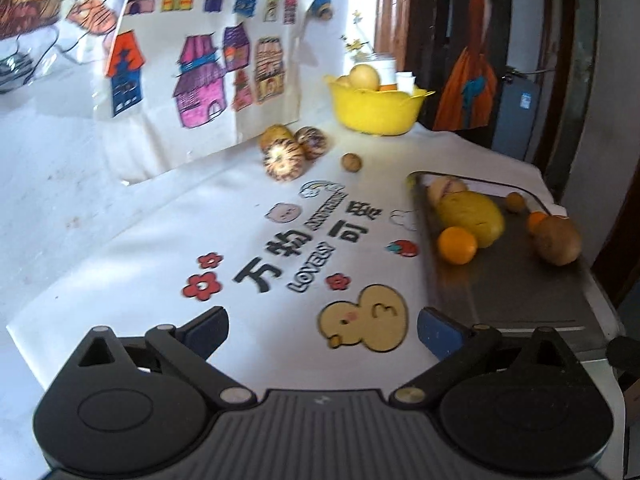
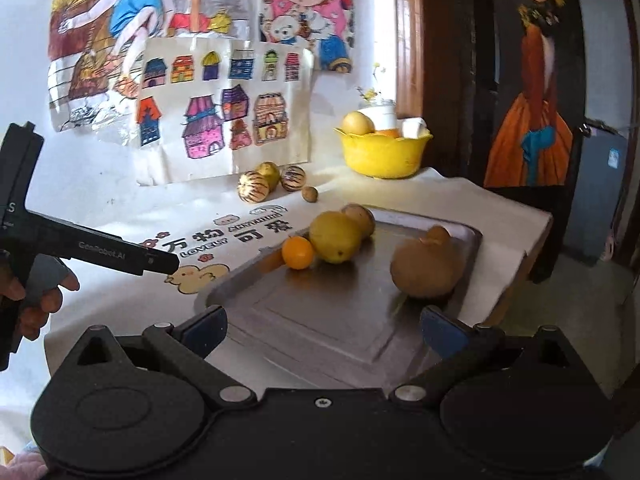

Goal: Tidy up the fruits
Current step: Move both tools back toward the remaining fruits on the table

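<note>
Both of your claws are empty with their jaws spread wide: your left claw (image 1: pixel 322 330) hangs over the printed cloth (image 1: pixel 168 240), and your right claw (image 2: pixel 322 326) hovers over the near end of the metal tray (image 2: pixel 320 312). As a judgement, you are roughly midway. The tray carries a small orange (image 2: pixel 297 252), a yellow fruit (image 2: pixel 335 239) touching it at its 1 o'clock, a tan fruit (image 2: pixel 360 218) behind that, and a big brown fruit (image 2: pixel 428 268) at the tray's 3 o'clock side. The yellow bowl (image 2: pixel 380 154), far off at 12 o'clock on the worktop, holds a pale round fruit (image 2: pixel 357 123) and something orange. Still loose on the cloth, at the tray's 11 o'clock, are two striped fruits (image 2: pixel 251 187), a yellowish one (image 2: pixel 269 173) behind them and a small brown one (image 2: pixel 309 193). Those four look like what is left to gather.
</note>
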The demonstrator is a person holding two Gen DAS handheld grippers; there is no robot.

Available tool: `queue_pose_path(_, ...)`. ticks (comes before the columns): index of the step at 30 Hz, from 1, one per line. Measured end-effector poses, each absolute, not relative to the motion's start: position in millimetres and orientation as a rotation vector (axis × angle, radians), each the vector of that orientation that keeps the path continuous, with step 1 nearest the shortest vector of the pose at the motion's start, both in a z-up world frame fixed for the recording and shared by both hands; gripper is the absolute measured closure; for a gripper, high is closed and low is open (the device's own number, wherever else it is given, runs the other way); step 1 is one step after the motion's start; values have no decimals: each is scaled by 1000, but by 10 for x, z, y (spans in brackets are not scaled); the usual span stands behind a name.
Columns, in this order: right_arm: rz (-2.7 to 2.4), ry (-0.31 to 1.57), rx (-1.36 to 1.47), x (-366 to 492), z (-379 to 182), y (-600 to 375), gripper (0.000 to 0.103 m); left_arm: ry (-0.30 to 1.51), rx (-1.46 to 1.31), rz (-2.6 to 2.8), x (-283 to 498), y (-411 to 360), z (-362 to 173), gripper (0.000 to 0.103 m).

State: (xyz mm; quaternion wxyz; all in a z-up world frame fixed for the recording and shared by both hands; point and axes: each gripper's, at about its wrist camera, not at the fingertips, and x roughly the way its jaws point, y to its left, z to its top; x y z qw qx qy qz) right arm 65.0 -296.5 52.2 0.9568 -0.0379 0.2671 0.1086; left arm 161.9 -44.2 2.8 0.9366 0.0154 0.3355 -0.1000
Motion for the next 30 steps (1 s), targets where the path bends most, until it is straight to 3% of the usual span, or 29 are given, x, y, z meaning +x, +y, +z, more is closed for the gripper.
queue_pose_path(12, 389, 600, -234, 1093, 1190, -2708, 1, 735, 2, -124, 1740, 60, 114, 0)
queue_pose_path(23, 437, 714, -67, 2191, 2599, -2484, 0, 690, 80, -113, 1977, 201, 487, 0)
queue_pose_path(30, 401, 863, 43, 3004, 2641, -2316, 1, 614, 112, -154, 2299, 51, 757, 0)
